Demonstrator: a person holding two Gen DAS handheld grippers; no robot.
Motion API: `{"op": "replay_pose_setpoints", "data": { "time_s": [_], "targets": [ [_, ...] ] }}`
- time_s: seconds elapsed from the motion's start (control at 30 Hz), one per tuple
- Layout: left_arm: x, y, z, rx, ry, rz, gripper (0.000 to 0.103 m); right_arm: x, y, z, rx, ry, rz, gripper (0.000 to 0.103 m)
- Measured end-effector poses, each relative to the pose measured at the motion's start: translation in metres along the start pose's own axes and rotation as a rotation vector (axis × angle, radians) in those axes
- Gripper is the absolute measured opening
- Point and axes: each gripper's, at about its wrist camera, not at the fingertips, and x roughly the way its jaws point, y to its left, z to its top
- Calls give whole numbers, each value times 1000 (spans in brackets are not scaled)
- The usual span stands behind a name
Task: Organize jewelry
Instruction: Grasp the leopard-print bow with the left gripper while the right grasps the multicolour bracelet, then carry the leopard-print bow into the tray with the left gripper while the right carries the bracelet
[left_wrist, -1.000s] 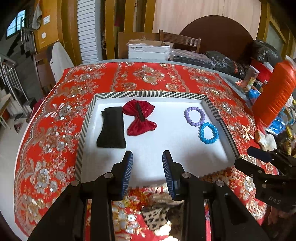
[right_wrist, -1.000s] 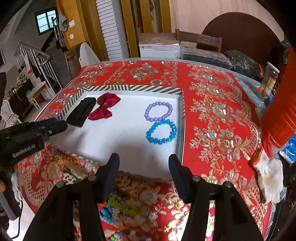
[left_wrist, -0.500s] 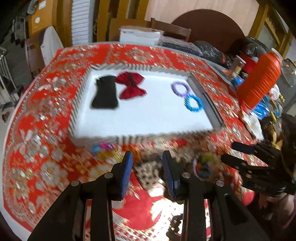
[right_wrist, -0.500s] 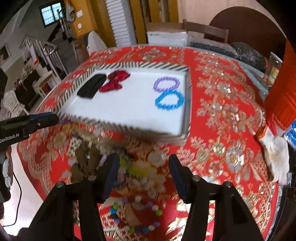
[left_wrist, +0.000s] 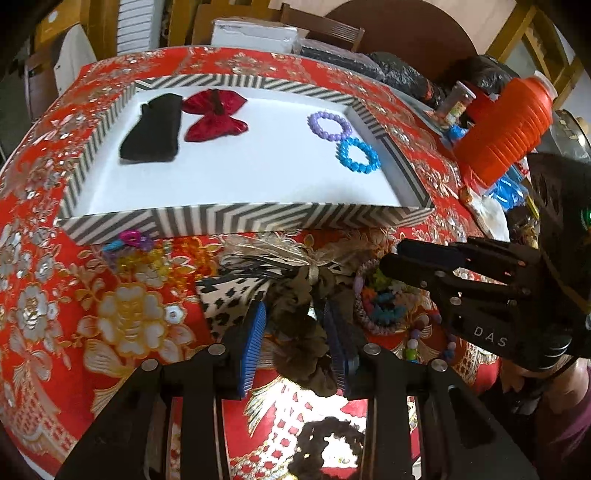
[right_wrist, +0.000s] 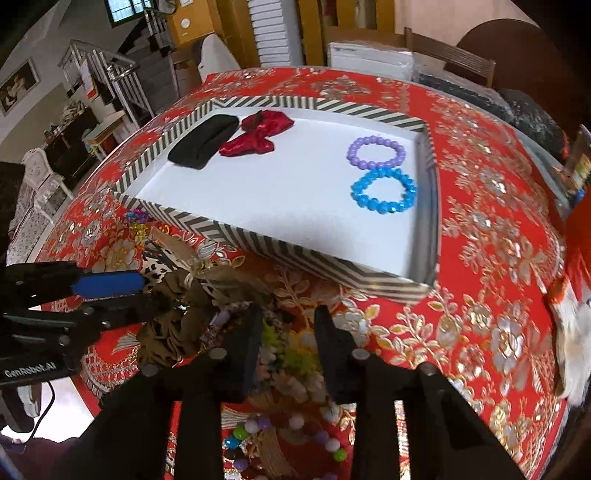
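Two grippers are lowered over a jewelry pile: the left gripper (left_wrist: 295, 339), jaws apart, straddles a brown scrunchie (left_wrist: 299, 332); the right gripper (right_wrist: 288, 339), jaws parted, flanks colourful beads (right_wrist: 291, 354) beside the striped tray (right_wrist: 295, 251)

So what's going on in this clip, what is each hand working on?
A person with handheld tongs is sorting accessories from a pile on the red floral tablecloth into a striped-rim white tray. The left tongs straddle a brown fabric scrunchie, jaws open. The right tongs hover open over mixed coloured beads. Already in the tray: a black pouch, a red satin bow, a purple bead bracelet and a blue bead bracelet.
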Motion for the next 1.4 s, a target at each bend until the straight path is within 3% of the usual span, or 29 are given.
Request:
{"op": "replay_pose_setpoints", "data": {
  "time_s": [0.3, 0.37, 0.4, 0.53, 0.73, 0.97, 1.1, 1.4],
  "targets": [
    [15, -1, 1, 4, 4, 14, 27, 14, 10, -4, -41, 43, 53, 19],
    [16, 0, 2, 1, 4, 5, 14, 13, 8, -4, -31, 32, 56, 17],
    [15, 1, 2, -3, 3, 2, 12, 8, 6, -4, -20, 20, 66, 12],
    [1, 3, 4, 2, -35, -4, 9, -17, -1, -4, 18, -43, 114, 12],
    [-19, 6, 7, 13, -74, 0, 7, -38, -13, -5, 41, -80, 88, 12],
    [-32, 16, 10, -4, -107, 25, 7, -34, -20, -10, 38, -48, 32, 13],
    [-36, 20, 11, -15, -113, 25, 7, -56, -22, -5, 69, -118, 85, 13],
    [-62, 13, 21, 5, -179, 7, 7, -96, -17, 14, 49, -215, 79, 13]
  ]
}}
